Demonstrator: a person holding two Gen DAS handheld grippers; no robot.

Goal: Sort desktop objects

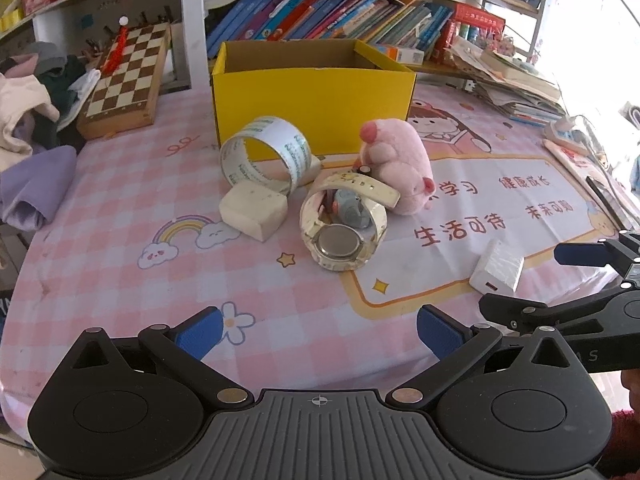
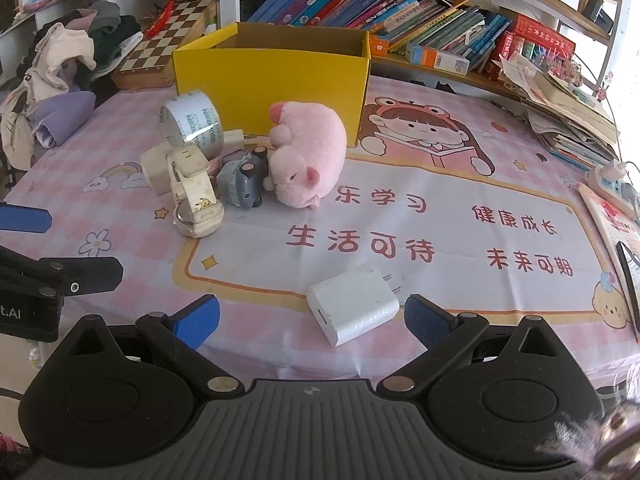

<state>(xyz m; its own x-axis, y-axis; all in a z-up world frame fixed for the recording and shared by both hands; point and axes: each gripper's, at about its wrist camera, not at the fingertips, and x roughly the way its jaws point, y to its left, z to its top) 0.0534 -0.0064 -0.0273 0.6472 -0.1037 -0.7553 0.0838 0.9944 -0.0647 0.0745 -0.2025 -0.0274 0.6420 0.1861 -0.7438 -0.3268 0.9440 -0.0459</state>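
An open yellow box (image 1: 312, 100) (image 2: 272, 80) stands at the back of the pink table. In front of it lie a tape roll (image 1: 266, 154) (image 2: 192, 122), a cream block (image 1: 254, 210), a white watch (image 1: 344, 228) (image 2: 196, 196), a grey toy car (image 2: 242, 180) and a pink plush pig (image 1: 396, 168) (image 2: 308, 156). A white charger (image 2: 352, 308) (image 1: 498, 268) lies near my right gripper (image 2: 312, 320), just ahead of its open fingers. My left gripper (image 1: 320, 330) is open and empty, short of the watch.
A chessboard (image 1: 128, 76) and a heap of clothes (image 1: 32, 120) sit at the back left. Books fill the shelf (image 1: 340, 20) behind the box. Stacked papers and a power strip (image 2: 612, 184) line the right edge.
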